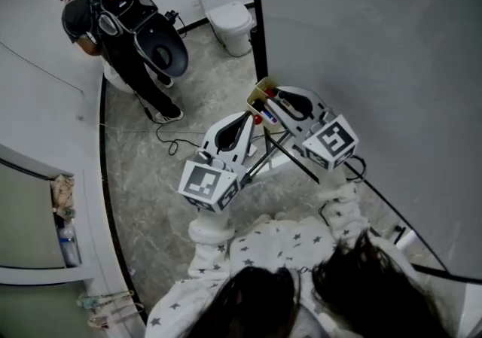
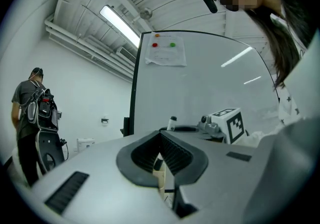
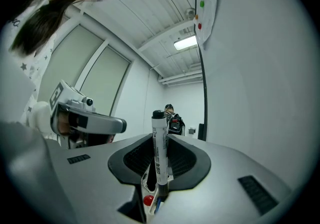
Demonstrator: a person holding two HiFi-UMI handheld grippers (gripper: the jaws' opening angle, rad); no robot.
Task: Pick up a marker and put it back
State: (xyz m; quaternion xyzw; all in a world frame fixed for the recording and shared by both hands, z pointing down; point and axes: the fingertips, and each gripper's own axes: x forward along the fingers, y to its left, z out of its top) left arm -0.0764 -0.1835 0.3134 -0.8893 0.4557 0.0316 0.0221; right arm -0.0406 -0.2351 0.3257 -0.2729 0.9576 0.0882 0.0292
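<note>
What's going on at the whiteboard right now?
A person holds a gripper in each hand at the whiteboard. The right gripper is shut on a black-capped marker, upright between its jaws, near the marker box. The left gripper is empty, jaws slightly apart. Another person stands farther off.

Your head view runs dim and grey. Ceiling strip light (image 2: 119,24) streaks glare across the whiteboard (image 2: 210,88); both gripper views bend and darken at the edges.
</note>
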